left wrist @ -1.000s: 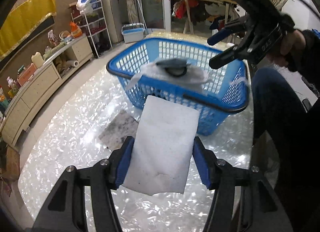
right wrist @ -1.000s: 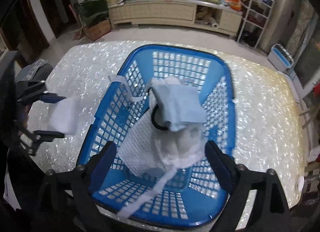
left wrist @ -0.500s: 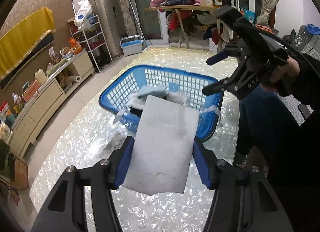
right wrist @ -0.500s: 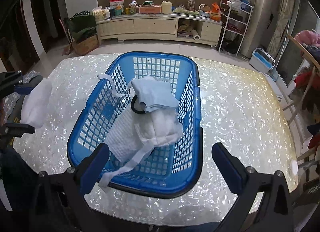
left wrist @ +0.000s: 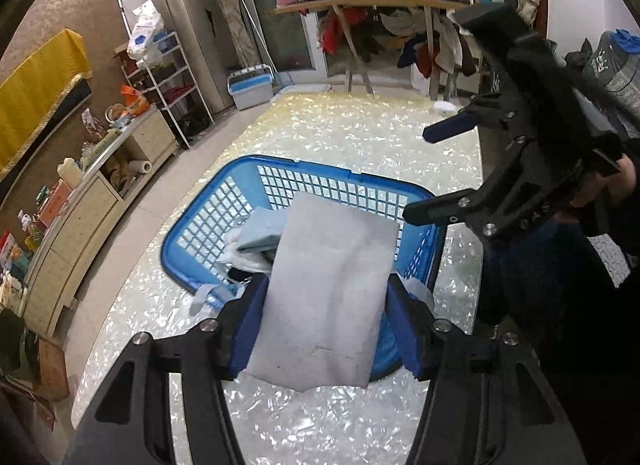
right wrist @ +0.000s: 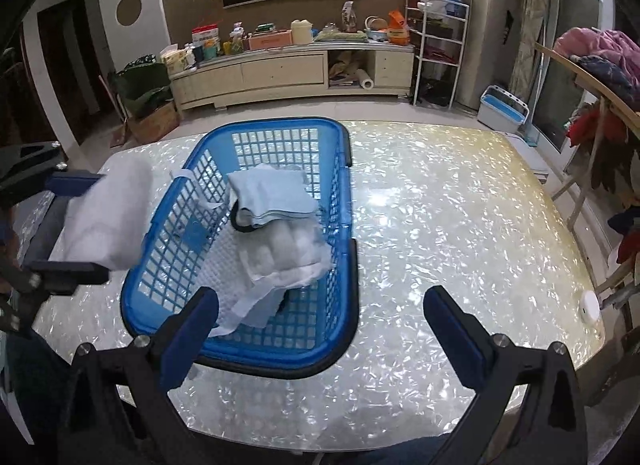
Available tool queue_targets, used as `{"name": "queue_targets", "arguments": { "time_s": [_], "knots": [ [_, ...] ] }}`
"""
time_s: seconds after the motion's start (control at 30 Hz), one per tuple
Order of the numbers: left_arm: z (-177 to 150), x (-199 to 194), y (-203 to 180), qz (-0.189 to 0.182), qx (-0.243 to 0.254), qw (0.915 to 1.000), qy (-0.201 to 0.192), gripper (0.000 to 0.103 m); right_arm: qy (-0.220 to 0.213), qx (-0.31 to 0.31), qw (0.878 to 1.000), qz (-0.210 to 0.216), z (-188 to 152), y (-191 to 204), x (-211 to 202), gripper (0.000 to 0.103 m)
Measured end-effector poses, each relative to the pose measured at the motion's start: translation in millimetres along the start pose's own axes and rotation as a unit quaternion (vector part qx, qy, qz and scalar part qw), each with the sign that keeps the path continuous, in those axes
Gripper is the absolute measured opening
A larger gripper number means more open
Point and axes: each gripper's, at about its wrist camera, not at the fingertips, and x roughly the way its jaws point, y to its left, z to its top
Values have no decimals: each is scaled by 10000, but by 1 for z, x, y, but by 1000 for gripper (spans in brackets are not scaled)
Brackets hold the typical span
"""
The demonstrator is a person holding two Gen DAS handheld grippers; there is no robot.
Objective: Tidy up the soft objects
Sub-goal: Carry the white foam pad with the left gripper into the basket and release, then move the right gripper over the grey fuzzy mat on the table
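my left gripper [left wrist: 326,329] is clamped at about half its spread on a white foam pad [left wrist: 328,297], blue pads pressing both long edges. the pad hangs above the near rim of the blue laundry basket [left wrist: 188,221], which sits on the pearl-patterned table [left wrist: 360,133]. my right gripper [right wrist: 320,329] stands at its widest, having just finished spreading, with nothing between the jaws; it hovers over the table beside the basket.

inside the basket: a folded light blue cloth [right wrist: 272,197] on top of a quilted white pad [right wrist: 288,257], a black ring [right wrist: 240,225] partly under the cloth, and a white strip [left wrist: 208,297] trailing over the rim.

risks noted:
- in my judgement the foam pad is not yet fully over the basket. letting go here could land it on the rim and tip it onto the table.
- the pad is held by its edges only. it is soft, so it may bow and slip out early.
- the stack already sits off to one side. a flat pad dropped on it could slide, or push the light blue cloth off.
- the dangling strip could catch on my left jaws on the way in.
- my two grippers are near each other over the basket; a collision is possible.
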Motion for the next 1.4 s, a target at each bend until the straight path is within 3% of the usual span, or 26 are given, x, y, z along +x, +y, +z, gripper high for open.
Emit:
{"name": "queue_targets", "arguments": {
  "time_s": [0.47,0.57,0.67,0.8,1.07,1.2,1.27,1.4],
  "knots": [
    [12,69,9,-269,-177,9970,699,58,85,341,9994,-13,-2,-21,14,103],
    [11,76,9,-310,-206,9961,796,64,108,381,9992,-2,-3,-23,15,103],
    [9,80,8,-217,-175,9960,850,81,133,417,9990,20,-3,-27,16,103],
    [8,79,8,238,-94,9961,845,89,206,426,9989,77,-4,-29,18,103],
    [4,61,16,268,-348,9960,773,91,174,437,9988,124,-3,-29,12,103],
    [2,38,19,314,-719,9954,552,93,154,380,9990,157,-2,-22,8,103],
    [2,28,22,316,-934,9941,449,103,133,334,9992,176,-1,-17,5,103],
    [-3,3,30,451,-1423,9885,234,103,79,217,9995,201,1,-6,-1,103]
  ]
}}
